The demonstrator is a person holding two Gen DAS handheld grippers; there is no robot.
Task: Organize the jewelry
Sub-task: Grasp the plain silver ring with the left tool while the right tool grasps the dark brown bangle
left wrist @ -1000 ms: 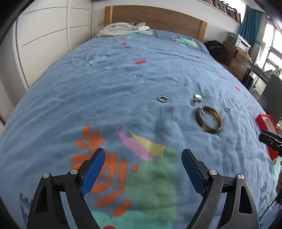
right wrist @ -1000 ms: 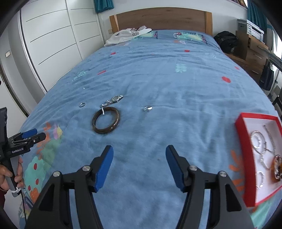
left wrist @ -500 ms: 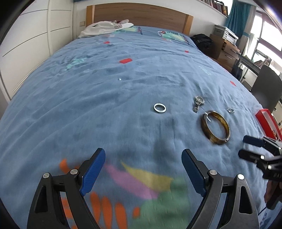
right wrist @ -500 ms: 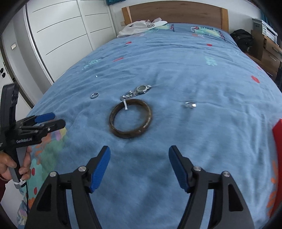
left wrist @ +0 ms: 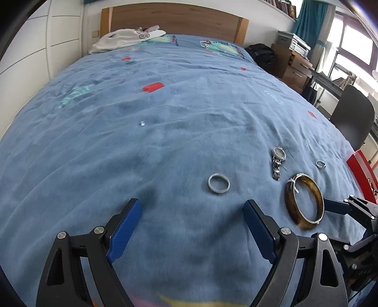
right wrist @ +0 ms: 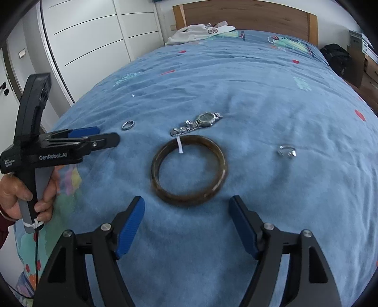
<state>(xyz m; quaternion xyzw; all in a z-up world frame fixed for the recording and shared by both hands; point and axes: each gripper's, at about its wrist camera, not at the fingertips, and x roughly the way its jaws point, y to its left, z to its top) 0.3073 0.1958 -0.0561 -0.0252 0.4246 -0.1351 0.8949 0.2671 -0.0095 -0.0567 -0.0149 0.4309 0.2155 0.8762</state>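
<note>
Jewelry is seen spread across a blue patterned bedspread [left wrist: 179,113], five loose pieces in all being counted. One brown bangle [right wrist: 189,168] with a small white tag lies flat near the foot of the bed, and one silver wristwatch [right wrist: 197,124] is stretched out just beyond it, its band end close to the bangle's far rim. Two rings are counted apart from these: a plain silver band [left wrist: 219,183] to the bangle's left and a smaller silver ring [right wrist: 286,151] to its right. One tiny glinting piece [left wrist: 142,123], too small to be identified, is seen farther up the bed, well apart from the rest.

The right gripper [right wrist: 186,220] is held above the bedspread just short of the bangle, its two blue-padded jaws spread and having just been opening wider, with nothing between them. The left gripper [left wrist: 192,225] is likewise held with its jaws wide apart over bare cloth, the plain band lying just ahead of them; it is gripped at the handle by a hand [right wrist: 22,193].

One red tray [left wrist: 360,170] is glimpsed at the right edge of the bed. One white garment [right wrist: 200,33] is left by the wooden headboard [left wrist: 174,21].
</note>
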